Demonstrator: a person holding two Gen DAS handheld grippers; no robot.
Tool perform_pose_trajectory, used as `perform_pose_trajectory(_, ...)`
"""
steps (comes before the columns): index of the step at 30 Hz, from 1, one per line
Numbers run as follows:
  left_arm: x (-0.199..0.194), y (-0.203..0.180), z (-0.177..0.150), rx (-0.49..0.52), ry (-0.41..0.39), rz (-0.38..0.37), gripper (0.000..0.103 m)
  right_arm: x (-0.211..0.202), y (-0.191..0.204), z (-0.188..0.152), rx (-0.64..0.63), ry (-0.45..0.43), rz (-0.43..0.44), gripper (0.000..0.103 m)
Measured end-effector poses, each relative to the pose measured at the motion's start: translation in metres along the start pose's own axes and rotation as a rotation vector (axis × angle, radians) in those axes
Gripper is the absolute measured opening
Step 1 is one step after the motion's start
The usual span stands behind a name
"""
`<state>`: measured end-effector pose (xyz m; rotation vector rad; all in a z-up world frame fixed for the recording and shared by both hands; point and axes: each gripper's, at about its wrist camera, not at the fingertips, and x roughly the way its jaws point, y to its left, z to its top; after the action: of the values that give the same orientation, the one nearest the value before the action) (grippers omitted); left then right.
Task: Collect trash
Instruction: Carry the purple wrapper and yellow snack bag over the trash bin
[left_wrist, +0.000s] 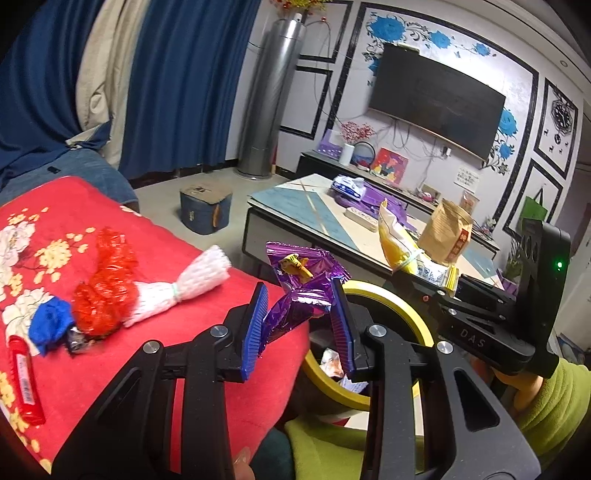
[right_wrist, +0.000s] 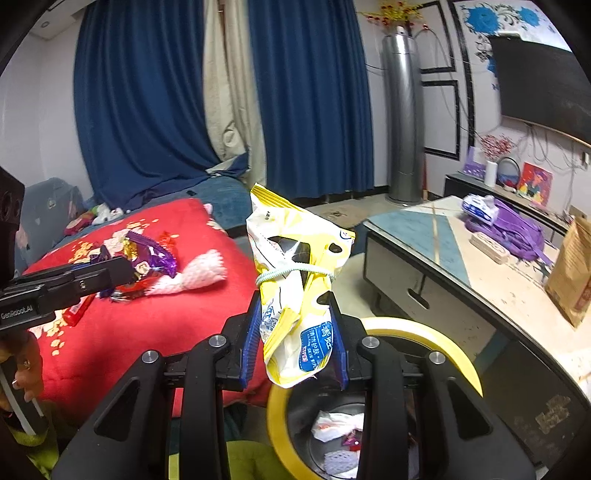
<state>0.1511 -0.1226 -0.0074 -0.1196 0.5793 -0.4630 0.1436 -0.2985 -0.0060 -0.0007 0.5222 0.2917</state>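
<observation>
My left gripper (left_wrist: 300, 321) is shut on a purple foil wrapper (left_wrist: 301, 291) and holds it at the edge of the red cushion (left_wrist: 110, 369), beside the yellow-rimmed bin (left_wrist: 391, 306). My right gripper (right_wrist: 295, 339) is shut on a yellow and white wipes bag (right_wrist: 295, 280) tied with a band, held above the bin (right_wrist: 424, 336), which holds some trash (right_wrist: 338, 424). On the cushion lie a red plastic bag (left_wrist: 107, 284), a white foam net (left_wrist: 192, 280), a blue scrap (left_wrist: 50, 325) and a red packet (left_wrist: 24, 380).
A low coffee table (right_wrist: 498, 288) stands to the right with a brown paper bag (right_wrist: 572, 269), a purple bag (right_wrist: 513, 229) and a tissue pack (right_wrist: 478, 208). A blue box (left_wrist: 205, 210) sits on the floor. Blue curtains (right_wrist: 147, 99) hang behind.
</observation>
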Motion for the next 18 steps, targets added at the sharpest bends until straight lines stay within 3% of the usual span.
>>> perform_pose_trajectory(9,0.035,-0.028,-0.003,0.061,0.045,-0.062,0.027,-0.004,-0.038,-0.018,0.072,0.028,-0.093,0.031)
perform_pose_trajectory(18,0.066,-0.048,-0.015,0.106,0.11,-0.109,0.028,0.004,-0.067,-0.041,0.13,0.109,-0.165,0.031)
